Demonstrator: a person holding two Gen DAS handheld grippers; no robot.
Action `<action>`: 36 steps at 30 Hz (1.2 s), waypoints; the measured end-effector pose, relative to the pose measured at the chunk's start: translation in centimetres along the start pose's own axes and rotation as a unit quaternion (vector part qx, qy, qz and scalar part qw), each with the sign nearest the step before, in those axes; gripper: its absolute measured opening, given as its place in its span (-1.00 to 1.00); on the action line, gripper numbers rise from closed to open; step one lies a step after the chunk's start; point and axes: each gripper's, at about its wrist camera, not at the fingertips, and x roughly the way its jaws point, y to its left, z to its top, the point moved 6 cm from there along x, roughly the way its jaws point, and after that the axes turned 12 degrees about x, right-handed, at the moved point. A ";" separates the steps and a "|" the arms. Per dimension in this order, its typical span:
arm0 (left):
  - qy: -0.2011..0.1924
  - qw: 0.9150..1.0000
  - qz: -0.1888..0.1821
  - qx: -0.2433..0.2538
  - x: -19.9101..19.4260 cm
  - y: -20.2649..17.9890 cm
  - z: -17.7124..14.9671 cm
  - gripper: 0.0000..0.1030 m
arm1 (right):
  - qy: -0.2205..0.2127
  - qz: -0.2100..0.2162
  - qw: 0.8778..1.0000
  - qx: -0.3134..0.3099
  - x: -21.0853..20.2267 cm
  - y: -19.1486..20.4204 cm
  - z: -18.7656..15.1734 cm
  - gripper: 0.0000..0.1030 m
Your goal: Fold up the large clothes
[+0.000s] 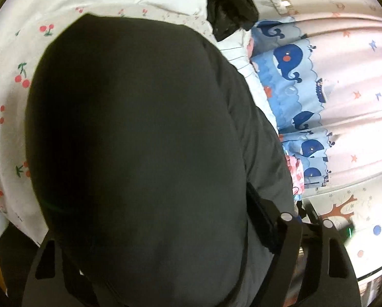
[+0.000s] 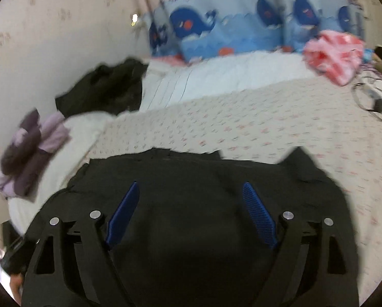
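A large dark garment (image 1: 139,140) fills most of the left wrist view, bulging up over the cherry-print bedsheet (image 1: 9,81). It drapes over my left gripper (image 1: 165,243) and hides the fingertips; only one finger (image 1: 261,212) shows at its right side. In the right wrist view the same dark garment (image 2: 191,230) lies flat on the sheet (image 2: 255,128). My right gripper (image 2: 192,217) hovers over it, open and empty, blue pads (image 2: 123,217) wide apart.
Another dark garment (image 2: 106,89) lies bunched by the wall. Purple folded clothes (image 2: 29,151) sit at the bed's left. Whale-print pillows (image 2: 216,30) and a pink-red item (image 2: 337,53) are at the far side. Cables (image 2: 370,99) lie at right.
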 end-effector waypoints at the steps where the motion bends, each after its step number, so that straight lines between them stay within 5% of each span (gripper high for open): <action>1: -0.002 1.000 -0.001 0.007 0.0 -0.2 -0.1 0.48 | 0.048 -0.042 0.998 -0.030 4.0 0.7 -1.7 0.59; 6: -0.009 0.999 -0.008 0.034 -0.3 -0.6 -0.3 0.47 | 0.111 -0.079 0.988 -0.068 7.6 1.0 -3.7 0.70; 11: -0.009 1.000 -0.022 0.006 -0.4 0.3 -0.1 0.48 | 0.062 -0.032 0.992 -0.101 1.5 3.2 -4.5 0.70; 15: -0.011 1.000 -0.022 -0.005 -0.2 0.5 0.0 0.54 | 0.095 -0.079 0.977 -0.175 4.0 3.8 -8.7 0.78; 19: -0.014 1.000 -0.013 -0.016 -0.9 1.0 0.1 0.54 | 0.122 -0.076 0.978 -0.153 3.9 3.8 -8.2 0.78; 25: -0.028 0.999 -0.011 -0.039 -1.0 1.3 1.4 0.55 | 0.060 -0.062 0.984 -0.159 0.1 5.2 -4.6 0.78; 30: -0.034 0.999 -0.012 -0.024 -1.0 1.0 1.2 0.55 | 0.050 -0.128 0.983 -0.125 5.9 4.4 1.8 0.78; 36: -0.039 0.999 -0.019 -0.019 0.4 0.8 1.7 0.55 | 0.138 -0.182 0.965 -0.128 14.5 1.9 -0.1 0.87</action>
